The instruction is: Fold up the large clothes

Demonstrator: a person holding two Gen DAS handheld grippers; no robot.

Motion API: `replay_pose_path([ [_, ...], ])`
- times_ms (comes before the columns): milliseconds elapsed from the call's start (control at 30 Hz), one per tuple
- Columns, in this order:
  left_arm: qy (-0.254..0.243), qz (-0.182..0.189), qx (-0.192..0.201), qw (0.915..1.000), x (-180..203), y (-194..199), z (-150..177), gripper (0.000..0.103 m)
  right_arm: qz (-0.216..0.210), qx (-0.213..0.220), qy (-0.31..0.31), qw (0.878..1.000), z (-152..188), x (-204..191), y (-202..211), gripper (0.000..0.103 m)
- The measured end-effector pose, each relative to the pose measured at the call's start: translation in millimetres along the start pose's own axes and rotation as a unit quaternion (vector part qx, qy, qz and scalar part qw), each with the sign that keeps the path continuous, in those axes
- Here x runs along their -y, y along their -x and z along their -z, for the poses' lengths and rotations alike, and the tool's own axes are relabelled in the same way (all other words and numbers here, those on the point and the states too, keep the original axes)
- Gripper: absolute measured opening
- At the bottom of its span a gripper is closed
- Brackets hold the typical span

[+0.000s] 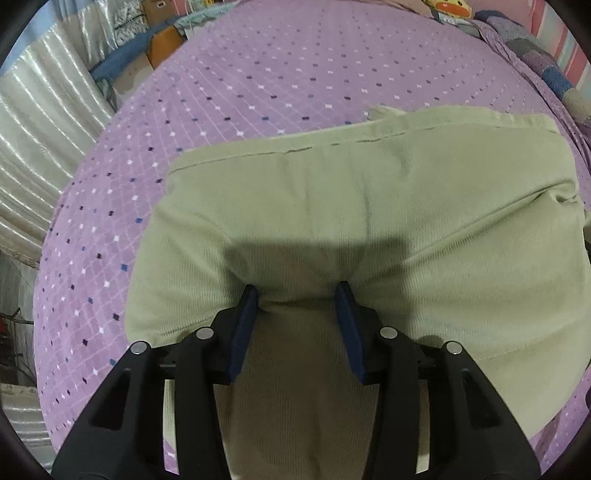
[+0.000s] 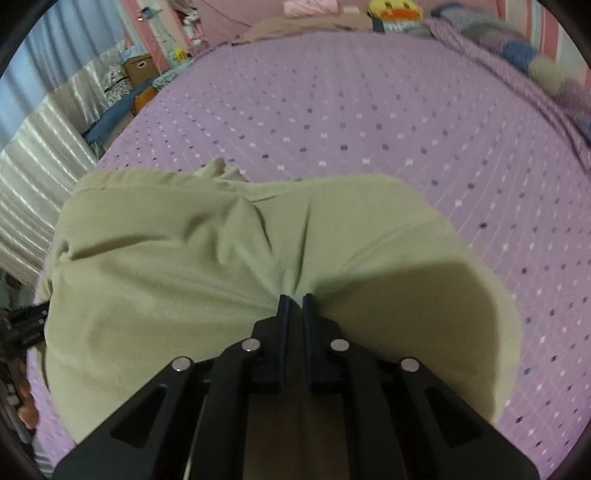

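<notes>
1. Step in hand: the taking of a hold on the near edge of the garment (image 1: 332, 192), a pale green ribbed piece already lying in a partly folded block on the bed. Both grippers point steeply down onto it.

2. Left gripper (image 1: 297, 295): fingers part-way apart, with a thick hump of the cloth bunched between them. The pads appear to press into the fabric on both sides, so I judge it clamped on a fat fold; the contact itself lies in shadow and is not certain.

3. Right gripper (image 2: 294, 297): fingers all but together, pinching a thin ridge of the garment (image 2: 221, 258). Creases radiate from the tips, consistent with a firm hold.

4. Position of the work: the garment spreads ahead of and to both sides of each pair of fingers, its far hem well beyond the tips. A loose flap stands up at the far edge.

5. Next move, in my judgement: lift both holds together and carry the near edge over toward the far hem, keeping the two grips level so the layers do not skew. The thicker left bite may drag lower layers along.

6. Surface: a lilac bedspread (image 1: 258, 92) with a grid of small diamonds, flat beyond the fingertips.

7. Room: shiny pleated curtain (image 1: 40, 147) to the left of the fingers, cardboard boxes (image 2: 138, 68) beyond it, a yellow soft toy (image 2: 395, 9) at the far end.
</notes>
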State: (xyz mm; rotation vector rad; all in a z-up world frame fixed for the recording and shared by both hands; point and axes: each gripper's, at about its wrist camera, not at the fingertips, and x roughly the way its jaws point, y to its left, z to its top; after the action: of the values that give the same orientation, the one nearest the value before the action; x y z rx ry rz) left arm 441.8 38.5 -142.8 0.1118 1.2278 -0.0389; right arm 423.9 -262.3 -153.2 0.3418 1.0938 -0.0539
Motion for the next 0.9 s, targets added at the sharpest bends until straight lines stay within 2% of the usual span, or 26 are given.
replay_pose_path([
  [100,-0.006,-0.002,-0.016,0.9999,2.6,-7.1,-4.7,0.044,0.012,-0.018,0.006,1.000,-1.9,-3.7,-9.8,0.003],
  [133,-0.009,-0.004,-0.020,0.9998,7.8,-11.9,-15.4,0.044,0.020,-0.020,0.014,1.000,-1.5,-6.8,-12.1,0.003],
  [267,-0.015,-0.016,-0.029,0.9993,18.8,-21.9,-25.4,0.044,0.038,-0.021,0.029,0.999,-0.4,-14.2,-20.6,0.003],
  [367,-0.019,-0.038,-0.023,0.9988,27.5,-21.7,-26.2,0.044,0.053,-0.027,0.033,0.998,-1.4,-19.1,-18.3,0.003],
  [433,-0.035,-0.053,-0.004,0.9980,35.0,-15.5,-23.2,0.045,0.075,-0.033,0.058,0.995,-2.6,-27.1,-6.4,0.003],
  [500,-0.027,-0.044,0.003,0.9987,29.6,-2.2,-18.9,0.046,0.061,-0.016,0.063,0.996,-4.3,-30.6,20.0,0.010],
  [533,-0.014,-0.028,0.007,0.9995,23.2,7.7,-16.0,0.049,0.048,0.002,0.068,0.997,-2.3,-33.0,35.8,0.010],
  [567,-0.002,-0.011,0.014,0.9998,16.9,17.7,-12.8,0.059,0.038,0.031,0.079,0.996,2.3,-35.7,60.9,0.013],
  [600,0.013,0.000,0.028,0.9995,9.3,31.3,-8.2,0.066,0.038,0.044,0.081,0.995,5.9,-35.7,75.5,0.025],
  [633,0.024,0.001,0.043,0.9988,2.9,45.3,-3.1,0.079,0.038,0.052,0.079,0.995,10.1,-34.2,89.4,0.035],
  [667,0.030,0.001,0.052,0.9982,-1.0,54.6,0.7,0.089,0.035,0.057,0.074,0.995,14.8,-32.1,102.2,0.051],
  [733,0.036,0.010,0.071,0.9968,-9.5,78.8,12.1,0.094,0.026,0.077,0.074,0.994,29.5,-27.2,130.5,0.058],
  [800,0.036,0.014,0.083,0.9958,-16.4,99.2,25.6,0.097,0.039,0.090,0.074,0.992,46.2,-20.9,151.3,0.076],
  [900,0.039,0.020,0.091,0.9949,-30.0,118.9,46.9,0.100,0.043,0.109,0.063,0.991,70.9,-9.1,166.5,0.085],
])
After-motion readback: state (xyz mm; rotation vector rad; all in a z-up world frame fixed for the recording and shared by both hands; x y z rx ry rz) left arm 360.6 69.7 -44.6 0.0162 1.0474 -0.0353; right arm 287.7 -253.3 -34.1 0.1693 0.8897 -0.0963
